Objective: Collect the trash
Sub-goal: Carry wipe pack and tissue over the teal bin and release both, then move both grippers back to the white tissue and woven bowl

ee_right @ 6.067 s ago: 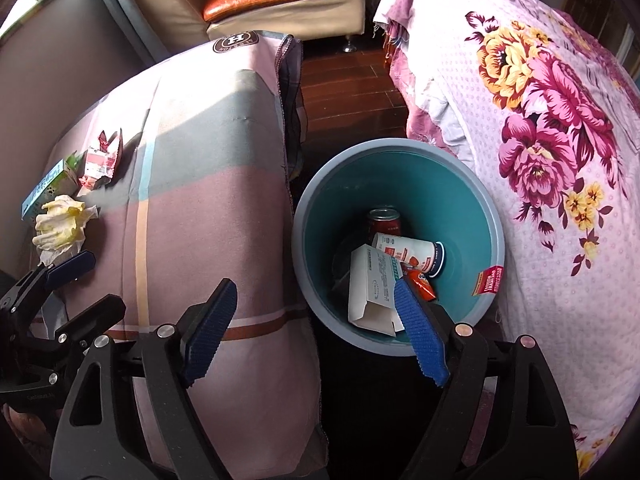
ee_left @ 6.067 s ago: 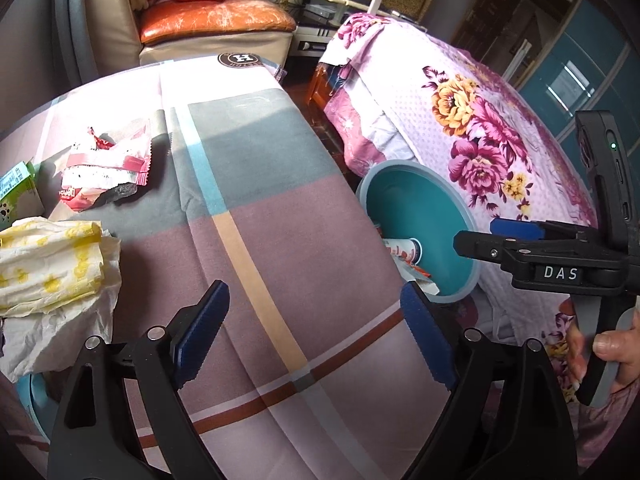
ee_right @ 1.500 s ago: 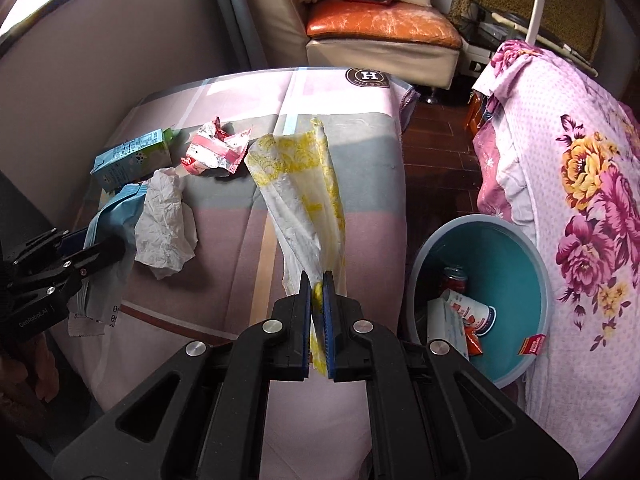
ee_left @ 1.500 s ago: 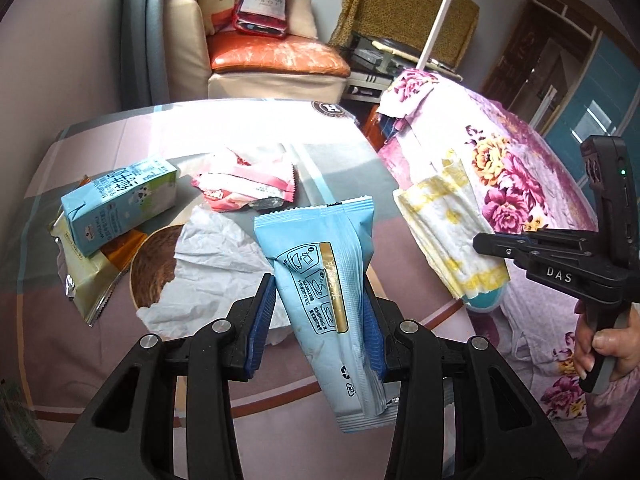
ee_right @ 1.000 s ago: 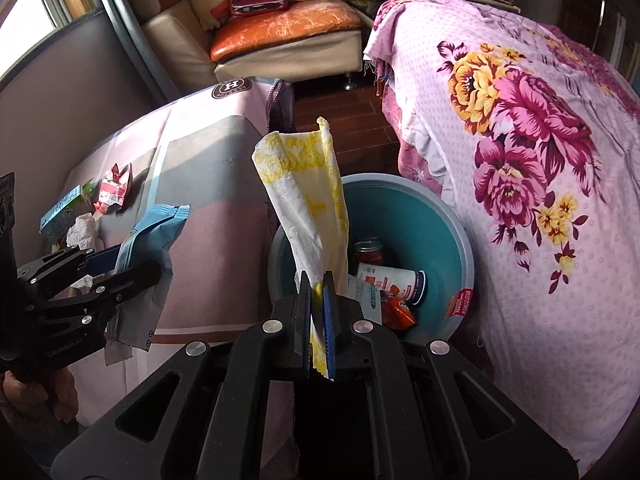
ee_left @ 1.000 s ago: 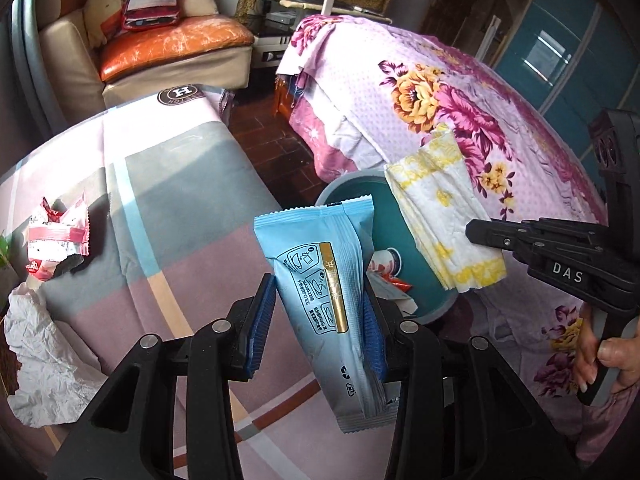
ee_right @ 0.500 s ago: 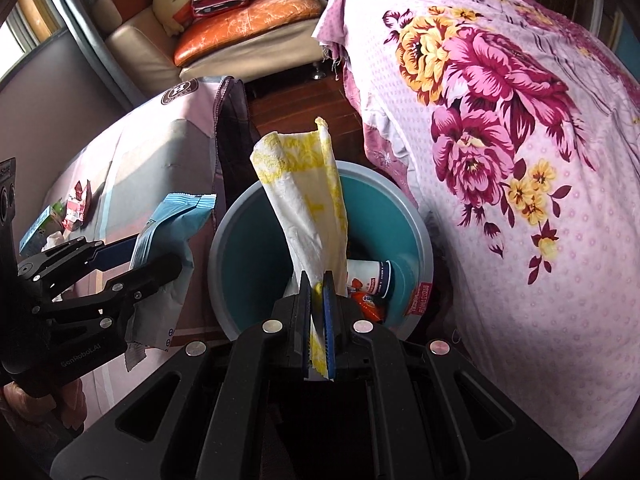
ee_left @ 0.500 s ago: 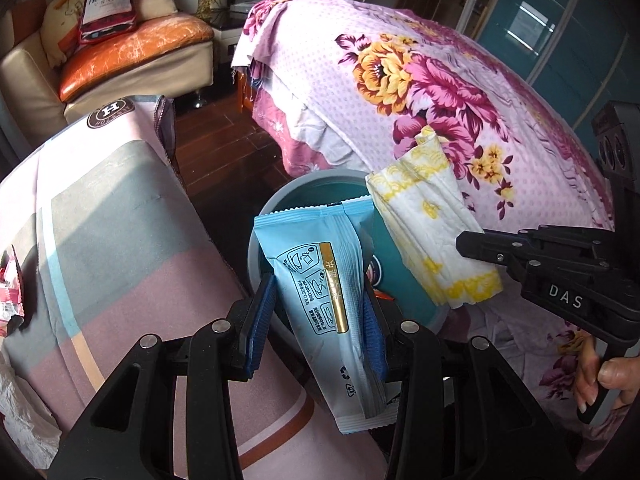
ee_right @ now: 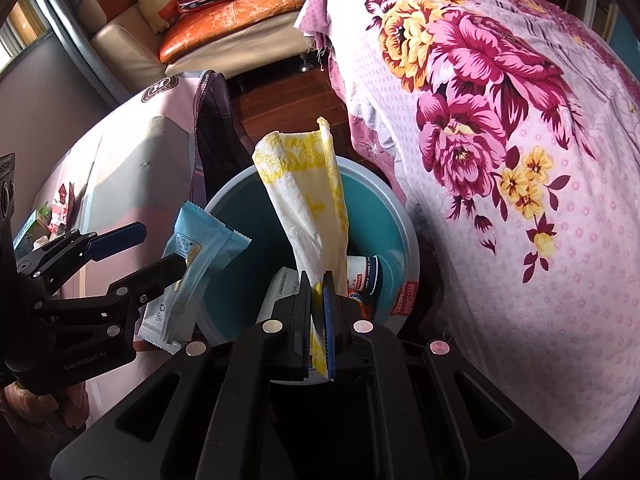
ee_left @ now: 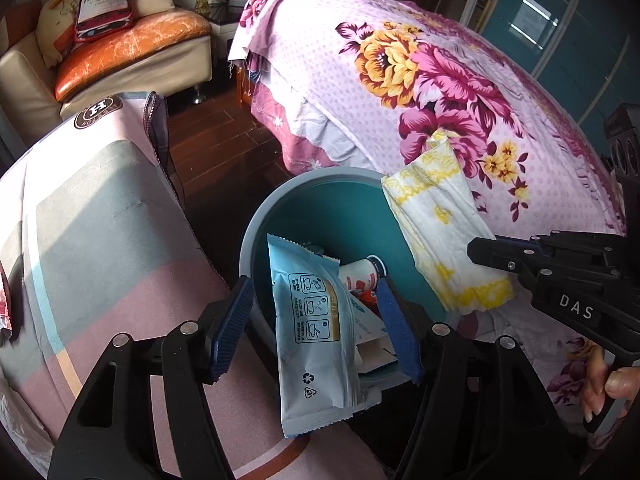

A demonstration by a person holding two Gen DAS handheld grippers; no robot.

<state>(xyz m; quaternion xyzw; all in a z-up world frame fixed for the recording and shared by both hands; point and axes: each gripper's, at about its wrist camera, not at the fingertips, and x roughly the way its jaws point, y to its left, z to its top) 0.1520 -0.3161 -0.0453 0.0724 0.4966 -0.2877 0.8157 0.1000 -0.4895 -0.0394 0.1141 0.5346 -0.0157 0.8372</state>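
Half a second on, both grippers have kept their place above the teal bin [ee_left: 256, 240], and the left gripper [ee_left: 316, 320] has just spread its jaws, so the light-blue wrapper [ee_left: 316, 344] that they pinched now hangs loose between the blue pads [ee_left: 230, 322], tilted, its lower edge over the bin's near rim. From the left wrist camera neither pad appears to press on the wrapper; from the right wrist camera it still rests against one black finger of that gripper [ee_right: 136, 252], so contact there cannot be ruled out. The right gripper [ee_right: 318, 320] stays clenched on the lower end of a white-and-yellow patterned paper [ee_right: 312, 200], which stands up from the jaws and leans over the bin's mouth. Inside the bin lie a small white cup [ee_right: 362, 276] with a dark rim, a white carton [ee_right: 280, 292] and a scrap of red packaging. The bin stands on dark wooden floor between a table draped in a pink, grey and blue checked cloth [ee_left: 100, 240] and a bed under a pink floral cover [ee_left: 420, 80]. More rubbish, including a red-and-white wrapper [ee_right: 60, 204], lies far off on the cloth. A person's fingers [ee_left: 612, 384] grip the right gripper's handle at the frame's edge. A cream sofa with an orange cushion [ee_left: 132, 44] sits behind.
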